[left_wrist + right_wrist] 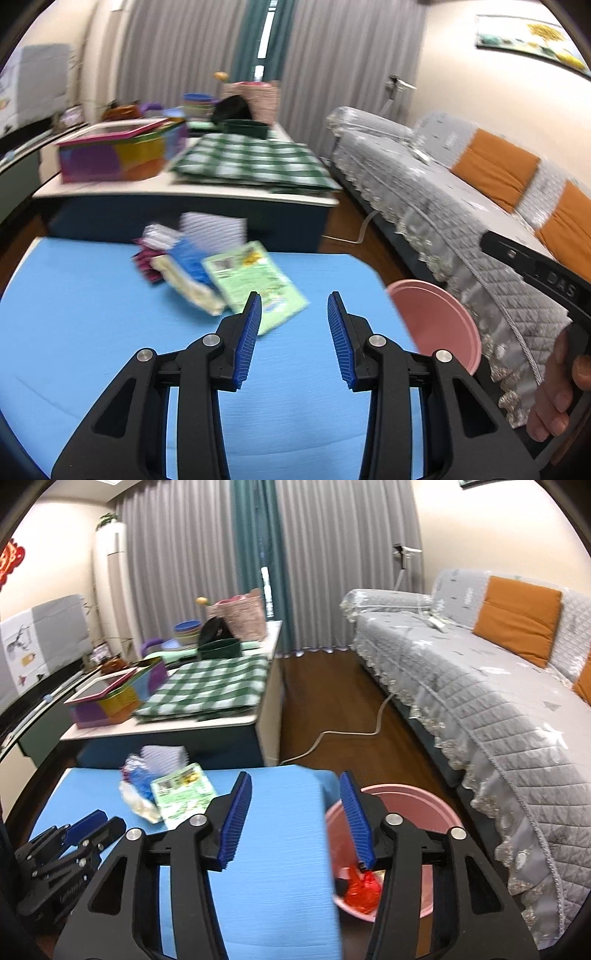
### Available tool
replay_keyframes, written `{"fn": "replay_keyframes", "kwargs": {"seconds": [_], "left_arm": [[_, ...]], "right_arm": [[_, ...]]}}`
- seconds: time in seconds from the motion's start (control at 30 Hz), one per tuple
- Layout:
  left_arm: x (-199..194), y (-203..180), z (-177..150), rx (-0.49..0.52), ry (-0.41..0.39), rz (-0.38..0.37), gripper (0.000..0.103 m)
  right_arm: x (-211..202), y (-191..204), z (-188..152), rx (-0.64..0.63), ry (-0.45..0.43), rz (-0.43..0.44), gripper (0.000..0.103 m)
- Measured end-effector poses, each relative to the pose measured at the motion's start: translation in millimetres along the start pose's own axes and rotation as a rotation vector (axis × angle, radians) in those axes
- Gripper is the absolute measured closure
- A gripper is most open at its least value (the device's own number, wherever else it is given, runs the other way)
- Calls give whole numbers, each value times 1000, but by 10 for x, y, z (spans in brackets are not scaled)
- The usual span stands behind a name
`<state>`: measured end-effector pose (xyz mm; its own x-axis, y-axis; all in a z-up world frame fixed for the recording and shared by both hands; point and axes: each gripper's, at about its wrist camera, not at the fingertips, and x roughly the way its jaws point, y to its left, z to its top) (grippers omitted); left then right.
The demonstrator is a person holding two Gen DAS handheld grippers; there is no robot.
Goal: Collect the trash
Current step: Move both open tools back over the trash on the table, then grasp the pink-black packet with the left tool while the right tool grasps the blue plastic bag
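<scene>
Both my grippers, left gripper (294,306) and right gripper (295,786), gape empty; green wrapper (255,284) lies far-left, touching left's tips, long axis near-right to far-left.

1. Left gripper (294,308): black plastic arms are fitted with ribbed blue pads (248,339) and silver screws.
2. Right gripper (295,788): the same build is seen; white lettering is printed on its black handle.

walls: cream | far: grey pleated curtains (177,554), teal centre drape (255,535) | right: grey quilted sofa (480,686), orange cushions (517,616) | floor: dark wood floor (332,701)
</scene>
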<state>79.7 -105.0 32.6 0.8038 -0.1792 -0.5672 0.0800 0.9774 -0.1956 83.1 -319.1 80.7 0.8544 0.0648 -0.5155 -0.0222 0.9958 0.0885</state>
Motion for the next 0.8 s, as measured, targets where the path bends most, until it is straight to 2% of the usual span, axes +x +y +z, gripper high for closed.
{"fn": "replay_keyframes", "kwargs": {"seconds": [0.37,0.6,0.8], "left_arm": [[0,910,22,-125,-17,138,68],[92,1254,-6,-150,-16,200,73],[218,1402,29,-124,-28,231,74]], "right_arm": [[299,645,-61,-24,27,102,65],[601,1079,-143,-47,47,183,66],[886,1466,-238,-96,54,244,66]]}}
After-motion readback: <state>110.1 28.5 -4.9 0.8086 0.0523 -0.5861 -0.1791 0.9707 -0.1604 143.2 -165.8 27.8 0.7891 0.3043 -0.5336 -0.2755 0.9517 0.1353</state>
